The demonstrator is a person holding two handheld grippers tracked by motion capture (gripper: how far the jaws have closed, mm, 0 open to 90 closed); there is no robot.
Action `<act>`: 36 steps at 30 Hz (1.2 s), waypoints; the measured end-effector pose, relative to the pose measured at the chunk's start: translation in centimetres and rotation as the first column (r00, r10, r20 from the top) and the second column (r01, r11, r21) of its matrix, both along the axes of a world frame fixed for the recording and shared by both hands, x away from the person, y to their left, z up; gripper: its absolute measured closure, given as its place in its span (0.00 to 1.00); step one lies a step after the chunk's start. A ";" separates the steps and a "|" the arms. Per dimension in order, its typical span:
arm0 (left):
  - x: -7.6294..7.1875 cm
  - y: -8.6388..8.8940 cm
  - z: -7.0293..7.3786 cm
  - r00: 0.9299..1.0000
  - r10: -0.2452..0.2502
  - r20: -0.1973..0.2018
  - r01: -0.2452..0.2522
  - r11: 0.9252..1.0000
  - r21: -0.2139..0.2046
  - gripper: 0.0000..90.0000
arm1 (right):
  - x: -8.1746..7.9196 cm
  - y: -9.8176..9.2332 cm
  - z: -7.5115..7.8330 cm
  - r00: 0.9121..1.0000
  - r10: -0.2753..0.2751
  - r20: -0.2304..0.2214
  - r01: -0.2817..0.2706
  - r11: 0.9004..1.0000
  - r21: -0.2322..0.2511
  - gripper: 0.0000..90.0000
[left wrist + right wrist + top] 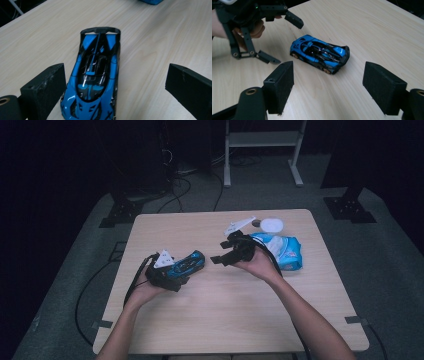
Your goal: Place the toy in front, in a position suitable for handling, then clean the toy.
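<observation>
1. Your left gripper stands with jaws wide apart; the glossy blue-and-black toy car lies between them on the pale wooden tabletop, beside the left jaw.
2. Your right gripper is spread open, the car just ahead of it.

Both hand-held grippers agape, facing inward.

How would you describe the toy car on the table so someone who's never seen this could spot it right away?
On the light wooden table, look left of centre, just ahead of the open left gripper. The toy car stands there on its wheels: a low, glossy, blue-and-black sports car with a rear wing. The blue packet on the right is soft and crinkled, not car-shaped.
</observation>
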State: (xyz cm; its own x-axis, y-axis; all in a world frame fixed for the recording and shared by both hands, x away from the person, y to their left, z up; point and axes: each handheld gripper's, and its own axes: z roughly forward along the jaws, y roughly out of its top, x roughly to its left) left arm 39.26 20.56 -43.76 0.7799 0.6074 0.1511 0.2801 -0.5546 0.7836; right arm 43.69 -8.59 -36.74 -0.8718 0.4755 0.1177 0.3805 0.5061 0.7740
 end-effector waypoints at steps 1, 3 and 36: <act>0.2 0.2 -0.1 1.000 0.002 0.001 -0.002 1.000 0.010 0.03 | 0.4 0.4 -0.2 1.000 0.002 -0.005 -0.002 1.000 -0.002 0.27; 0.4 0.5 -0.3 1.000 0.019 -0.005 -0.019 1.000 -0.004 0.03 | 1.1 1.3 -0.6 1.000 -0.002 -0.016 0.002 1.000 -0.002 0.27; 3.3 1.4 -3.9 0.996 0.036 -0.080 -0.032 0.998 0.049 0.20 | 6.7 5.6 -9.3 0.966 -0.124 -0.227 0.131 0.991 0.016 0.61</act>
